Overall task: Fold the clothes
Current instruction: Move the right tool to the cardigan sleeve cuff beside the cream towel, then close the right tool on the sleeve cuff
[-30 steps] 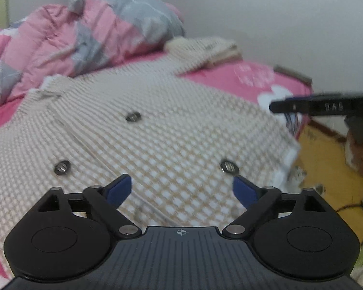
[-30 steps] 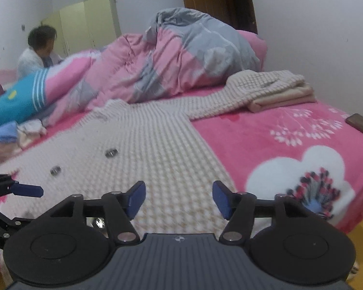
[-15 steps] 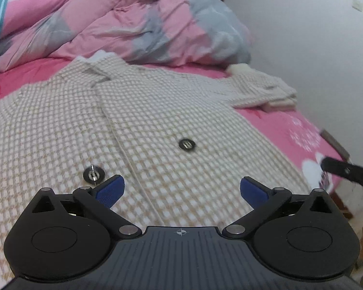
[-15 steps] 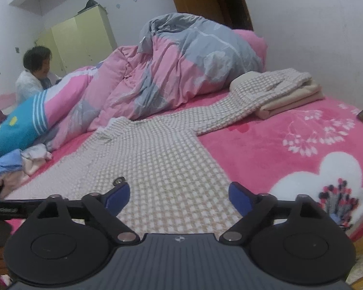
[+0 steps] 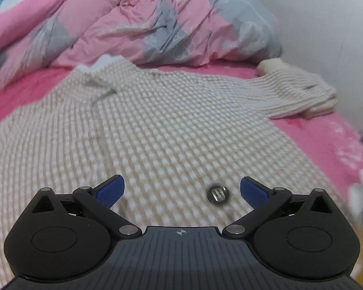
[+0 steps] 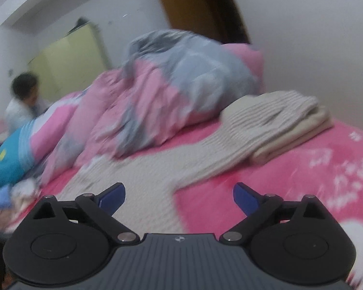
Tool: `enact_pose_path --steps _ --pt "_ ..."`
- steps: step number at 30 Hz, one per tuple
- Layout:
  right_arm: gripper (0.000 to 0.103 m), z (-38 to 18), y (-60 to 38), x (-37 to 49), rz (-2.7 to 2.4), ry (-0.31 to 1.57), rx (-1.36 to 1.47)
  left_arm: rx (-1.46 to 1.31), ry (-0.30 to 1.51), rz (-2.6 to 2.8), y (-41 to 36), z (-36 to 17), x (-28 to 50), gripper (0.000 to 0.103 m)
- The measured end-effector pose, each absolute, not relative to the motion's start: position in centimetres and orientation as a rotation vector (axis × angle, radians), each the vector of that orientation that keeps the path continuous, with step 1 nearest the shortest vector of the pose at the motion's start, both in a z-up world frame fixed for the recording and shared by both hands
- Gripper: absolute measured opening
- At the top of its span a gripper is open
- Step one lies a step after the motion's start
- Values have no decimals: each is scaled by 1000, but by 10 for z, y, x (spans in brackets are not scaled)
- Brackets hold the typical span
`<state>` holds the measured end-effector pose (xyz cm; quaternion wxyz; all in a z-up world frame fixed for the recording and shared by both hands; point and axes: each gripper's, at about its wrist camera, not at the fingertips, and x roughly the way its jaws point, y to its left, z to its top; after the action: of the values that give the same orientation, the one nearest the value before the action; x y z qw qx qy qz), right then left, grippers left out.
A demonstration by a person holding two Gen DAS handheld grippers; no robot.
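Note:
A beige-and-white checked cardigan lies spread flat on the pink bed, collar toward the far side. Its right sleeve is draped over a folded cream garment near the wall. My left gripper hovers open over the cardigan's front, one dark metal button between its blue fingertips. My right gripper is open and empty above the cardigan's right side, near the armpit and the pink sheet. The right wrist view is blurred by motion.
A bunched pink and grey duvet fills the far side of the bed. A person sits at the far left, beside a blue and pink bolster. A yellow-green wardrobe and a brown door stand behind; a white wall runs along the right.
Both grippers have moved forward over the cardigan toward its collar and sleeve. The right gripper's jaws have widened since a second ago. The other gripper has left each view.

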<state>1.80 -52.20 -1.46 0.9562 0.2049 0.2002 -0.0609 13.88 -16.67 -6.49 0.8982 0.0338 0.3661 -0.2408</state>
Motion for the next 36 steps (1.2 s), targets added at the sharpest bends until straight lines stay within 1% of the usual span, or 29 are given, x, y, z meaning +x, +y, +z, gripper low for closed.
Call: enact_pose_path --steps 2,3,4,5,6,7,9,10,12,18,23,27,28,36 --pt "96 -13 -563 33 -172 383 493 108 740 -499 -181 -67 147 103" --pt "91 -15 -586 39 -193 369 550 116 738 -507 -187 -68 151 103" --pt "84 -18 -610 47 -215 353 615 124 740 -507 -193 -70 154 103" --pt "80 -22 -635 54 -238 336 680 133 743 -505 -199 -72 158 103" --pt "72 -25 -657 61 -264 325 731 139 745 -502 -204 -75 160 103" --pt "67 -30 -677 68 -296 321 770 146 747 -499 -208 -77 163 103" --pt "62 -39 -708 82 -348 324 811 158 752 -497 -215 -83 165 103" --pt "57 -44 -720 87 -360 324 833 163 756 -498 -217 -85 166 103" --pt "51 -55 -739 97 -362 318 892 175 769 -503 -220 -90 167 103" --pt "45 -79 -767 125 -387 351 943 203 777 -504 -222 -99 165 103" --pt "36 -95 -780 139 -417 361 966 199 778 -502 -223 -103 165 103" --pt "19 -98 -784 145 -424 358 959 197 772 -500 -224 -105 164 103" --pt "16 -97 -784 146 -422 355 954 198 770 -500 -224 -105 164 103" --pt "13 -57 -734 134 -331 246 803 183 773 -510 -222 -107 166 103"
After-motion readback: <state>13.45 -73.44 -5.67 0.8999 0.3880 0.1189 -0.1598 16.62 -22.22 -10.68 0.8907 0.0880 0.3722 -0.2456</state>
